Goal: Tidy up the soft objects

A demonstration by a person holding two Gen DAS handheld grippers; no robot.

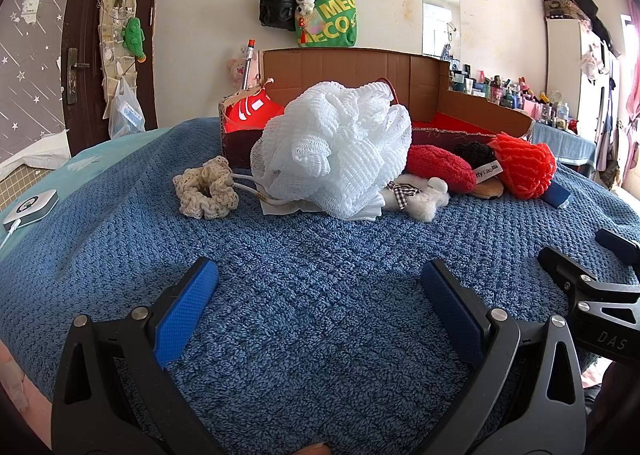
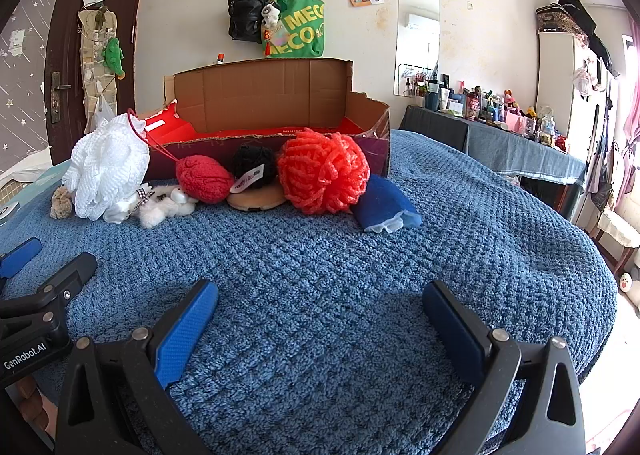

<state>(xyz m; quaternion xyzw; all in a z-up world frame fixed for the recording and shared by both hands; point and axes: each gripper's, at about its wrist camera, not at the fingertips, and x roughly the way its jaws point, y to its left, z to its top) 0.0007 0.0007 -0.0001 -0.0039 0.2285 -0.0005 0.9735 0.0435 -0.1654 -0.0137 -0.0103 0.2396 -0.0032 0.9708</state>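
Both tongs are hovering low over the blue blanket (image 2: 320, 263) with nothing in them: the left tongs (image 1: 320, 311) are standing wide apart, and the right tongs (image 2: 320, 331) likewise, side by side, each pointing ahead toward the pile. That spread probably suits bulky, squashy things, which need a wide mouth.

The soft things are lying in a row well ahead of both tongs, pushed up against the front wall of the open box (image 2: 264, 95), likely so each needs only a short lift over its low front edge. Straight ahead of the left tongs is sitting the white puff (image 1: 332, 147), with a cream scrunchie (image 1: 206, 189) just to its left. Ahead of the right tongs is sitting the red puff (image 2: 322, 171); a blue cloth (image 2: 384, 205) is touching its right side, its long axis running back toward the box, the pale hem facing the tongs. The puffs are round, with no clear axis.
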